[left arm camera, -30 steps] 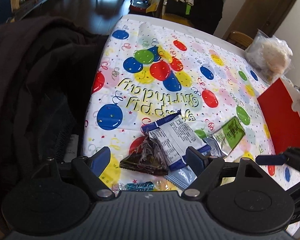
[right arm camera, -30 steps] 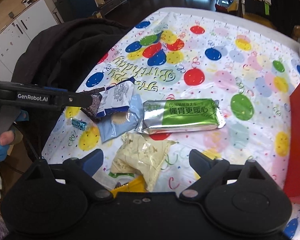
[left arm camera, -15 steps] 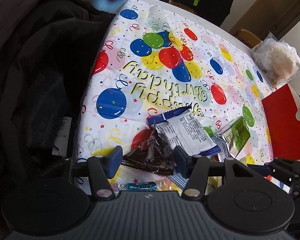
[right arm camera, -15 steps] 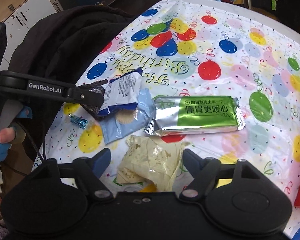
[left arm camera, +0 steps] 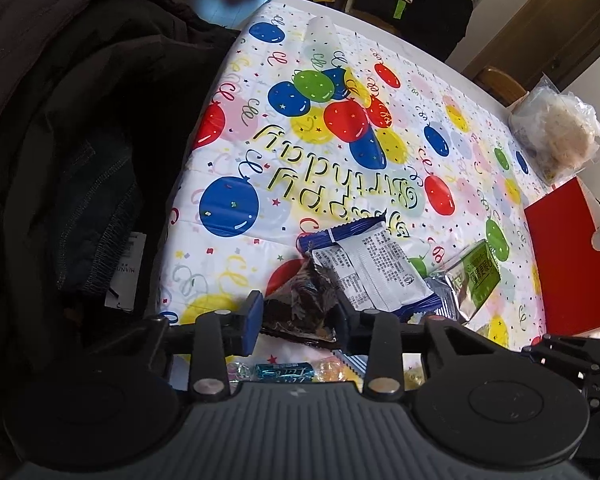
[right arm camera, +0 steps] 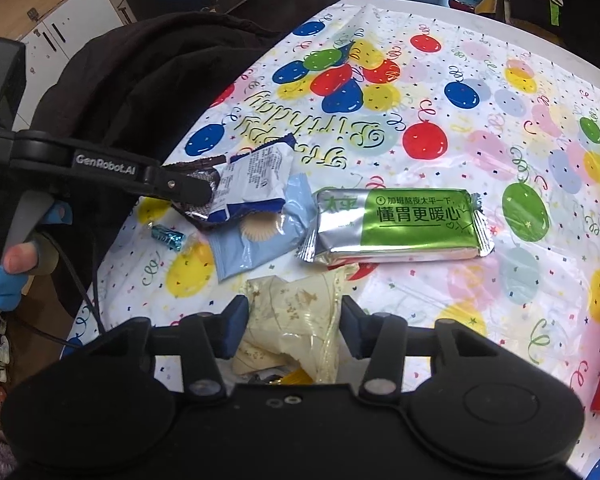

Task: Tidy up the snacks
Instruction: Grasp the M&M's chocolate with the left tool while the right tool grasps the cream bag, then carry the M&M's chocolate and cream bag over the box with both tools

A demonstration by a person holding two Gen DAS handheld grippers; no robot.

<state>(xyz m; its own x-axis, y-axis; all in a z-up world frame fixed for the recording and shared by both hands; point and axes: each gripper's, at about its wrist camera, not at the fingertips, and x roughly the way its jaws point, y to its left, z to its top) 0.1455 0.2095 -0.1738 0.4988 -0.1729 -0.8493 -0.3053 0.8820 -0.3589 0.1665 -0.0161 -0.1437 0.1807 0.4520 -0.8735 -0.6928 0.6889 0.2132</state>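
Snacks lie on a balloon tablecloth (left arm camera: 340, 160). My left gripper (left arm camera: 298, 314) is shut on a dark brown wrapped snack (left arm camera: 304, 304), also seen in the right wrist view (right arm camera: 198, 204). A blue-and-white packet (left arm camera: 372, 268) overlaps it. My right gripper (right arm camera: 294, 326) is shut on a cream crinkled packet (right arm camera: 296, 312). A green-and-silver bar (right arm camera: 396, 224) and a light blue biscuit packet (right arm camera: 256, 240) lie just beyond it. A small teal candy (right arm camera: 168, 236) lies near the table's left edge.
A dark coat (left arm camera: 80, 140) hangs along the table's left side. A red box (left arm camera: 568, 264) stands at the right edge. A clear bag of pale food (left arm camera: 560, 132) sits at the far right. Chairs and clutter stand beyond the table.
Both grippers have closed: the left onto the dark brown snack, the right onto the cream packet. Both moved forward and down toward the pile.
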